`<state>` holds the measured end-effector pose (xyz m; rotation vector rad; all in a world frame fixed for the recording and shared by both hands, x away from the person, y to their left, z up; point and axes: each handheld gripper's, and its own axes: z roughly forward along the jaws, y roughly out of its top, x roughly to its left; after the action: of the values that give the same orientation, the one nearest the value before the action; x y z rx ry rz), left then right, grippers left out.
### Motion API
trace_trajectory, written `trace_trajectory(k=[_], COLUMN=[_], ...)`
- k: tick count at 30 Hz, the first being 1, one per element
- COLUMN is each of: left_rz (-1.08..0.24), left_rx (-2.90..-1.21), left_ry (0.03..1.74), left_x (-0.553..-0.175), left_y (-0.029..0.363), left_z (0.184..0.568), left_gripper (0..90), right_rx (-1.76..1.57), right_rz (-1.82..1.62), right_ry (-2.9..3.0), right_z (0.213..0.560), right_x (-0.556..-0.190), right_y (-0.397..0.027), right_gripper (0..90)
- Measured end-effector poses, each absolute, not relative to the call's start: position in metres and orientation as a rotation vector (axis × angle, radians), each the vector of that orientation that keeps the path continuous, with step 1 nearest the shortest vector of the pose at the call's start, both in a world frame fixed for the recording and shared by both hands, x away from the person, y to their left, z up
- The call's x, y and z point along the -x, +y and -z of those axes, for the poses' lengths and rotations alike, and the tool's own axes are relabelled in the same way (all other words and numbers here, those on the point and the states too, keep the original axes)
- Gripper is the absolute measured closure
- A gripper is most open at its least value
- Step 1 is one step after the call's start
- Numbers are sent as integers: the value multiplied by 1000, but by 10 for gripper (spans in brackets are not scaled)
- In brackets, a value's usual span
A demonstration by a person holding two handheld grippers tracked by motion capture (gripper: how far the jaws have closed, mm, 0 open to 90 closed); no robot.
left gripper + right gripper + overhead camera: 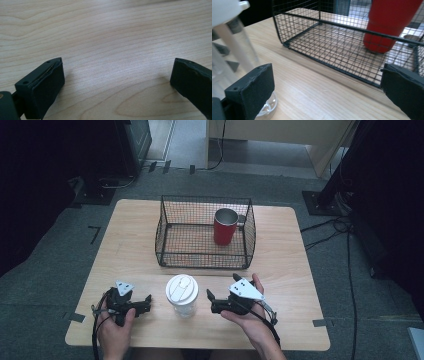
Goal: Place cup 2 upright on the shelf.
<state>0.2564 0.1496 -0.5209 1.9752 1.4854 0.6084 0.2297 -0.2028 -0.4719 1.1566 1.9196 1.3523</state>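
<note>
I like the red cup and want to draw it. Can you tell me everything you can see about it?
The red cup is tall and round, a bit narrower at the bottom, with a shiny silver rim and inside, so it looks like metal. It stands upright with its open top up and nothing visible inside. It sits inside the black wire basket, near the far right corner, resting on the basket's wire floor. Neither gripper touches it.

Setting — a lab or test room arranged for recording.

A small wooden table (280, 227) stands on grey carpet (45, 245) with black tape marks (94, 234) beside it; stand bases (320, 202) and loose cables (345, 250) flank it — dark equipment racks (130, 145) fill the rear left, a pale partition (270, 130) the rear.
</note>
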Motion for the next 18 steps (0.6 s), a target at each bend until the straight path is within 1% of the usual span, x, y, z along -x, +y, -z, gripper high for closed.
trace_trajectory(k=[18], left_rz=[-608], left_rx=[-1976], left_ry=[1485], left_x=[-256], left_y=[150], left_z=[521], left_gripper=[1], right_rx=[-1082], right_rz=[-1419], right_ry=[2023], right_z=[478], right_x=[-213], right_y=[-184], right_gripper=[0])
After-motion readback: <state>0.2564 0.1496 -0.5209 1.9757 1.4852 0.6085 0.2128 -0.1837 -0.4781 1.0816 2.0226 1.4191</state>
